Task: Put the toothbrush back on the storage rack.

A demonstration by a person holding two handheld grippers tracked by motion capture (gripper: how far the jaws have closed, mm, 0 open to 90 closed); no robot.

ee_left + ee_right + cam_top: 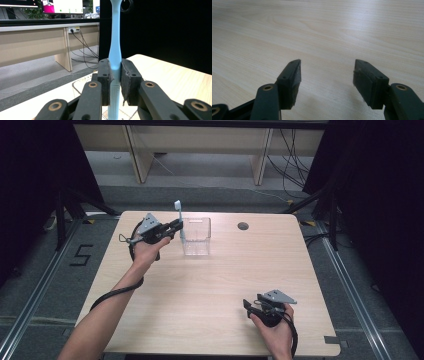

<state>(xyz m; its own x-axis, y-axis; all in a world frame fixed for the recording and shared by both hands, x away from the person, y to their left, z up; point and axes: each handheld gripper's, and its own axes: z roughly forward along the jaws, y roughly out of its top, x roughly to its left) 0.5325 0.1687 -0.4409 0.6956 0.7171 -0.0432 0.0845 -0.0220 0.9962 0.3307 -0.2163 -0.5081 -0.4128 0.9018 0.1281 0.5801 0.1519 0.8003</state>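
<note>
Readable writing: a black "5" marked on the grey floor (81, 255) left of the table. No other text is legible; the monitor screens at the top of the left gripper view are too blurred to read.

Left gripper (178, 225): jaws clamped on a pale blue plastic toothbrush (180, 220), held upright mid-handle, head up. It sits just beside the left wall of a clear, square, open-topped plastic container (197, 236) at the far middle of the light wood-grain table (210, 285). Can't tell from the high view whether the brush's lower end is inside the container or just outside the wall.

The left gripper view adds detail: the toothbrush (115, 53) handle is smooth above the pads and ribbed below them, and the black pads (128, 77) are worn and fraying at the edges. The brass-coloured pivot pins on the linkage show. The container's clear rim is below, behind the jaws. The background has a beige desk with trailing cables and a black curtain.

Right gripper (251, 306): at the near right of the table, hand resting low, jaws apart with nothing between them. The right gripper view confirms this (325, 75): two matte black pads (292, 77) stand well apart over bare wood grain.

The high view alone shows the round cable grommet (243, 226) right of the container, and the grey three-cornered plates on both grippers.
</note>
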